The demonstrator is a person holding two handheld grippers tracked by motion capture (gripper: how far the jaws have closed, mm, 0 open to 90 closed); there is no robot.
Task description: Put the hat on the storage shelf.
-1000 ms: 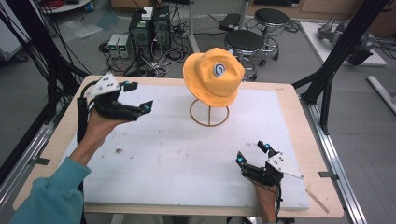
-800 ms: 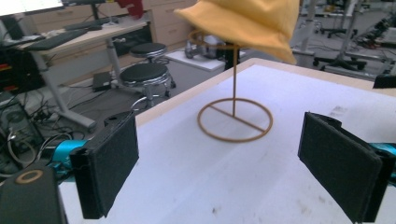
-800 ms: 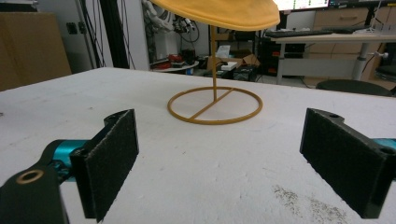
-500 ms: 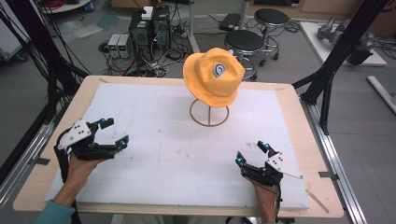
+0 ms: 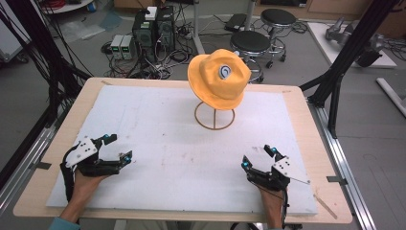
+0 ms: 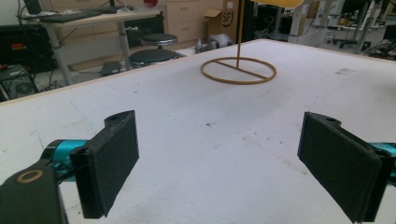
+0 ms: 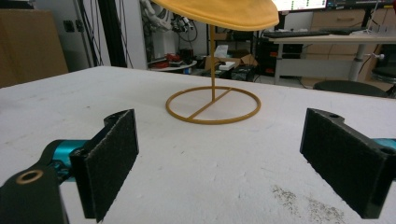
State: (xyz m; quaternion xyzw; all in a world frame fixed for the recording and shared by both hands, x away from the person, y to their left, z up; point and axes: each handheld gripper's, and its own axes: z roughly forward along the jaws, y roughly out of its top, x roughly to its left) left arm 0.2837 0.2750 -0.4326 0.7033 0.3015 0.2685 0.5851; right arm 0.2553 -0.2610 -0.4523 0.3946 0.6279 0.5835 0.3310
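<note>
Cluttered lab floor surrounds the bench: black round stools, computer boxes and tangled cables beyond its far edge. A pale wooden table carries a white, slightly fuzzy mat marked with small dark specks and scuffs.

Ahead of both claws, near the far middle of the mat, stands a thin golden wire stand: a flat ring on the mat, a cross-bar through it and an upright stem. On top sits a soft orange-yellow fabric bucket hat, tilted, with a round pale badge on its crown; what the badge depicts is too small to tell.

The left gripper, black with teal fittings and a grey three-cornered plate, is held in a hand at the near left of the mat. Its jaws are spread wide with bare mat between them. In the left gripper view the flat rectangular pads look coarse and felt-like, and the ring of the stand lies ahead of them, well apart.

The right gripper is held at the near right, also spread wide and holding nothing. In the right gripper view its gritty black pads frame the stand, with the hat's brim overhead, well apart from both claws.
</note>
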